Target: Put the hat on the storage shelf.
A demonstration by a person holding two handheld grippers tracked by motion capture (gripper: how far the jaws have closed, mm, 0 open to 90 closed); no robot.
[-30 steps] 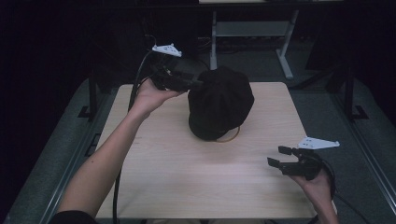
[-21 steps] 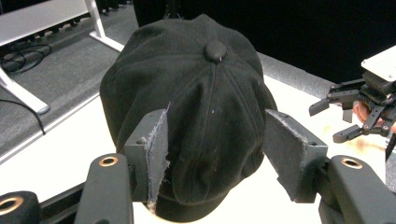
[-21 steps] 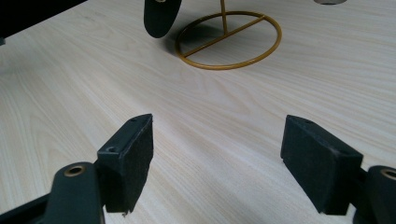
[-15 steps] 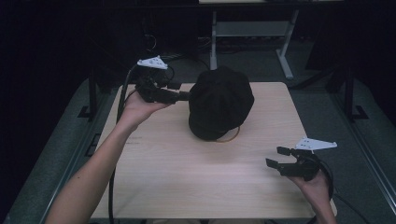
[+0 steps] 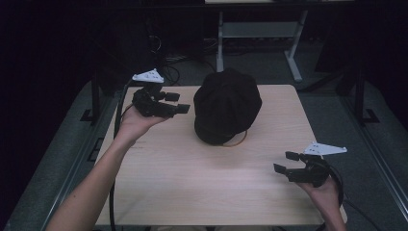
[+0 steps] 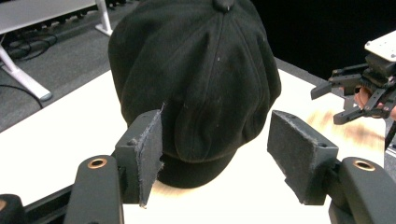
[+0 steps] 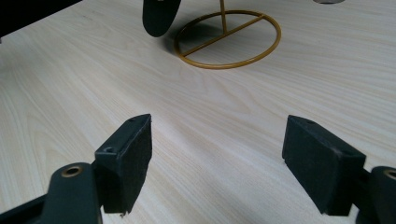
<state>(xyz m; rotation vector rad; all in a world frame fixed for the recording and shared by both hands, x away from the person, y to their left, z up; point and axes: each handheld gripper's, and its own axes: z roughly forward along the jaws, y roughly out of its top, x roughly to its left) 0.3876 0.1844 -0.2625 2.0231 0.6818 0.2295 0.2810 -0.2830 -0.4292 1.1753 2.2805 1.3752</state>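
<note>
Black cap (image 5: 227,106) mid-table (image 5: 192,192), bare wood around

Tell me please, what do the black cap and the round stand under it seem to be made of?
The black cap looks like matte woven cloth, perhaps cotton or wool: it has sewn panels, soft folds and lint specks. The round stand looks like thin metal wire with a gold or brass coloured finish: slim, rigid ring and rod with a slight sheen. Plated or painted, I cannot tell.

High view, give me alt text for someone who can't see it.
A black fabric cap sits on a gold wire stand on a light wood table. The left tongs, open and empty, point at the cap from its left; the right tongs, also open, hover near the table's right front corner.
</note>
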